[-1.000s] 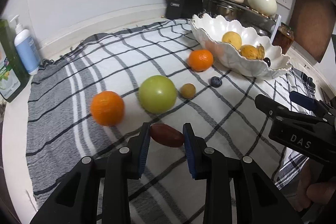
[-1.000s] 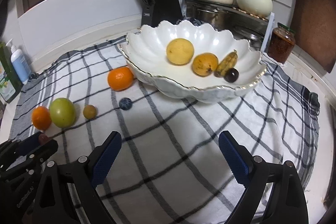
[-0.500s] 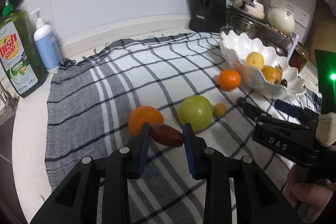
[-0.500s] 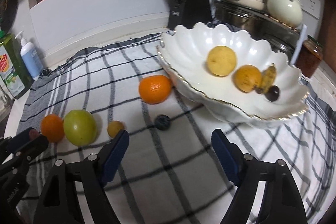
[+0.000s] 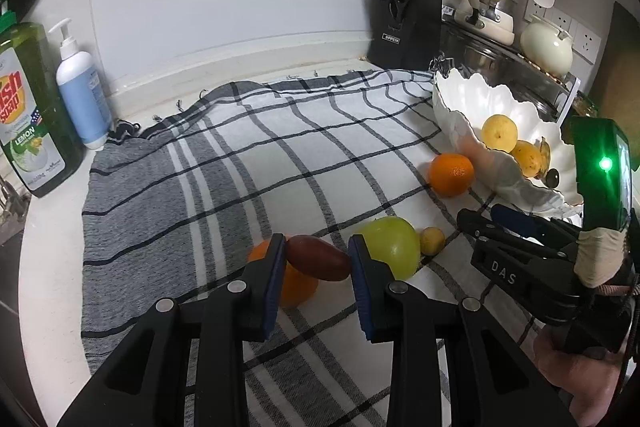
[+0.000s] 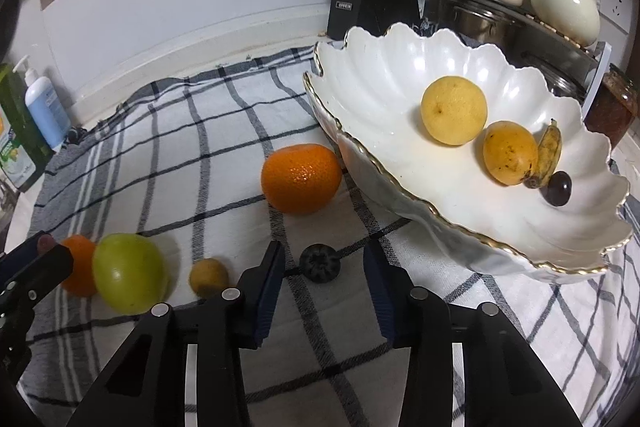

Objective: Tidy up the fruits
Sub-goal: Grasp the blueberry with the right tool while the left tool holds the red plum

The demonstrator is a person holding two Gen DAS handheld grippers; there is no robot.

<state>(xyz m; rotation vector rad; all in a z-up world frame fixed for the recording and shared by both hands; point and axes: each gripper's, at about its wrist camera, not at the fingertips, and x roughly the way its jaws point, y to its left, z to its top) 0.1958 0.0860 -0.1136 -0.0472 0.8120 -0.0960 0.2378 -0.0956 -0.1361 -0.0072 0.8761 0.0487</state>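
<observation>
Dark red and oval, a date [image 5: 318, 258] is clamped between the blue pads of the left hand-held gripper [image 5: 318, 261], lifted above the checked cloth [image 5: 248, 163] on the tabletop. Just behind it lie an orange [image 5: 294, 283] and, to its right, a green apple [image 5: 390, 247] with a small yellow fruit [image 5: 432, 241] beside it. In the right wrist view, the right hand-held gripper [image 6: 322, 281] is closing around a small dark blue berry [image 6: 320, 263] on the cloth; the berry sits between the pads, which do not yet press on it. Farther off, a second orange [image 6: 300, 177] rests just beside the white scalloped bowl [image 6: 372, 95] at the right, which holds two yellow fruits, a small banana and a dark round fruit. At the far left stand a pump bottle [image 5: 82, 95] and a green dish soap bottle [image 5: 28, 115]; a knife block [image 5: 406, 17] stands against the far wall.
</observation>
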